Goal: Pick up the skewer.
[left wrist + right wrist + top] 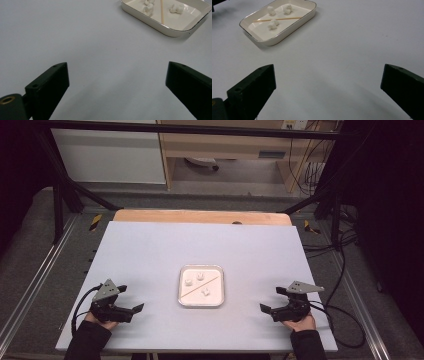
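Near the centre of the high view we see a white tray (201,285) resting on the pale tabletop (150,255), with three small white lumps (188,282) in it and a thin wooden stick (199,285) lying diagonally across them, two lumps on one side and one on the other. At lower left of that frame our left gripper (131,298) sits well apart from the tray, its jaws spread wide with nothing between them; our left gripper view puts the tray at upper right. At lower right our right gripper (270,300) is likewise spread wide and empty, and our right gripper view puts the tray at upper left.
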### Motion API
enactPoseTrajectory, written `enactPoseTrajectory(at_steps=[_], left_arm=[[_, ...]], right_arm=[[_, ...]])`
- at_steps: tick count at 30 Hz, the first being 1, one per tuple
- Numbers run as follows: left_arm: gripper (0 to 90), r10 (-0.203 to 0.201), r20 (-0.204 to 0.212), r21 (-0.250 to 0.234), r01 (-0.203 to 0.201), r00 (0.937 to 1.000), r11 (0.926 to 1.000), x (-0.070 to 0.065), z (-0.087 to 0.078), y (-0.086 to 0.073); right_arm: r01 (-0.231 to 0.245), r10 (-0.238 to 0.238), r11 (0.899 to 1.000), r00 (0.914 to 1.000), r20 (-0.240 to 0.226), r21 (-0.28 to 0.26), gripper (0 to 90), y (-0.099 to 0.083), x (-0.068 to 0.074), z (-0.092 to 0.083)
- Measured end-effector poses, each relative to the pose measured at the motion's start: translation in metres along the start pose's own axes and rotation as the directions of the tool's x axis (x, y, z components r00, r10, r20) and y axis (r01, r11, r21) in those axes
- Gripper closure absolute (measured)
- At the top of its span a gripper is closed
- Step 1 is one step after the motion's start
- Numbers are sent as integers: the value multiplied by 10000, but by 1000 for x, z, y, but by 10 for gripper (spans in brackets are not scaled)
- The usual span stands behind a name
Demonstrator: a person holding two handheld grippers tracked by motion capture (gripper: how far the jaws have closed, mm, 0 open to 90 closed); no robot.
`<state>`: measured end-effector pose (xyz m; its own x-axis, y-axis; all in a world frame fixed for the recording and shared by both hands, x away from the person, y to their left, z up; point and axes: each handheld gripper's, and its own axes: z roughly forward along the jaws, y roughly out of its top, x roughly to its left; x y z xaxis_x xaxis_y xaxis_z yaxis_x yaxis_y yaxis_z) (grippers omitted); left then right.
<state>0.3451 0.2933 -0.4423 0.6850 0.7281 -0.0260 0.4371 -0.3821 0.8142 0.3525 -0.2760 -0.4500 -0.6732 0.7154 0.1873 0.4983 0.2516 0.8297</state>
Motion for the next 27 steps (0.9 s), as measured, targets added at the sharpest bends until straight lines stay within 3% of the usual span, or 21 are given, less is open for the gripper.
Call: enactPoseTrajectory(at_steps=[8, 27], left_arm=[[50, -26, 15, -108, 26, 10000, 9999, -2, -2, 4], [57, 618, 41, 262, -619, 9981, 9977, -21, 9, 29]], right_arm=[[-27, 27, 10000, 10000, -71, -51, 7, 0, 0, 0], [29, -30, 10000, 9999, -130, -56, 6, 1, 0, -1]])
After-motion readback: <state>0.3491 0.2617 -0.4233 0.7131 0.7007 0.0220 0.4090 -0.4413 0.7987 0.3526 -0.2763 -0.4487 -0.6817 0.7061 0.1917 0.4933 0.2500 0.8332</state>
